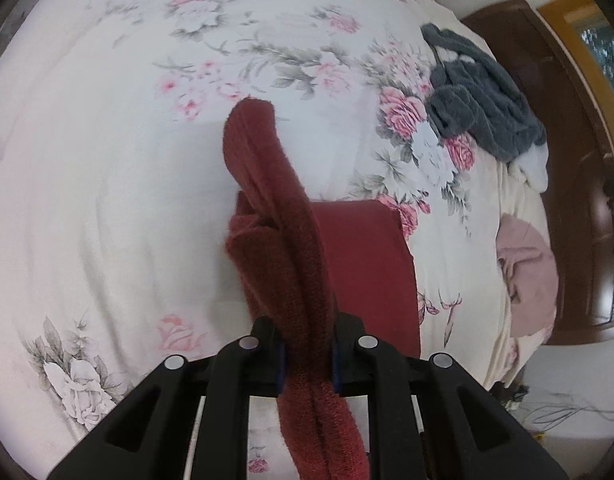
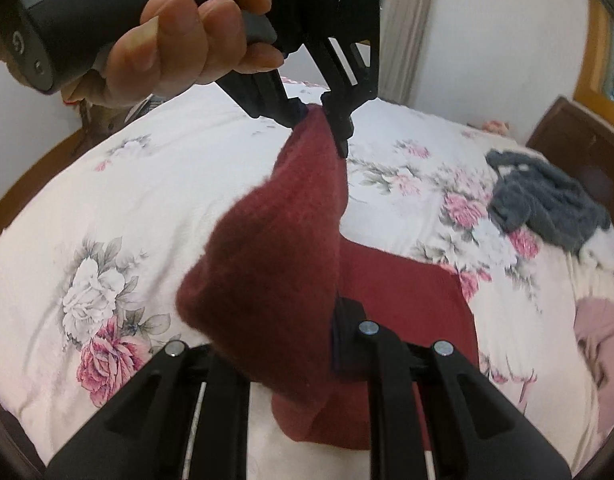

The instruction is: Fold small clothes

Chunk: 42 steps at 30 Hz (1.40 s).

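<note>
A dark red knit sock (image 2: 267, 272) hangs in the air above the bed, stretched between both grippers. In the right wrist view my left gripper (image 2: 317, 120), held by a hand (image 2: 187, 36), is shut on the sock's far end. My right gripper (image 2: 303, 340) is shut on the near part; the cloth hides its left finger. In the left wrist view the sock (image 1: 283, 208) runs through my shut left gripper (image 1: 307, 348), and its loose end droops below. A second dark red cloth (image 1: 367, 264) lies flat on the bed under the sock.
The bed has a white floral cover (image 1: 127, 180). A grey fuzzy garment (image 1: 479, 96) lies at the right near the dark wooden headboard (image 1: 567, 152). A pink garment (image 1: 527, 272) sits at the bed's right edge. Cables (image 1: 567, 412) lie on the floor.
</note>
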Each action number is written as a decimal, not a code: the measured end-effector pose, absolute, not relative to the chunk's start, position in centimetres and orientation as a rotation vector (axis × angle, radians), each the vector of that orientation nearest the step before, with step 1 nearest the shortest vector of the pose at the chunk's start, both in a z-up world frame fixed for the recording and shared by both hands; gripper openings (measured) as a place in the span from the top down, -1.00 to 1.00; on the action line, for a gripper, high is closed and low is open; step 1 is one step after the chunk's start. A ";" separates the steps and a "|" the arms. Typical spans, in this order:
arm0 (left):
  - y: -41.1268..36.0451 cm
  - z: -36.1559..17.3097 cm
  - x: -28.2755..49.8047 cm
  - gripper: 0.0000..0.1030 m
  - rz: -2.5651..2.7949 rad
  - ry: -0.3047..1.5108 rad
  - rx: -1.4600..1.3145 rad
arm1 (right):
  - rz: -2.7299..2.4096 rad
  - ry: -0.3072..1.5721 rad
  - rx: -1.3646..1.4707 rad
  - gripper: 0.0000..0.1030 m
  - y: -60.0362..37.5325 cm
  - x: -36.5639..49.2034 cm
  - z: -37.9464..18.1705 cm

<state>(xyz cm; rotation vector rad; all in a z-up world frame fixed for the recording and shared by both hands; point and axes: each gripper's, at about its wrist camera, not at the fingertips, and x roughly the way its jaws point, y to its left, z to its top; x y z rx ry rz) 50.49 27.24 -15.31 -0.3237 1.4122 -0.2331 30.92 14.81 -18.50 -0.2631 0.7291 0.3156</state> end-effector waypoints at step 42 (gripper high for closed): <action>5.7 -27.3 52.2 0.11 -0.210 1.345 -0.306 | 0.431 1.155 0.748 0.43 -12.1 34.6 -36.5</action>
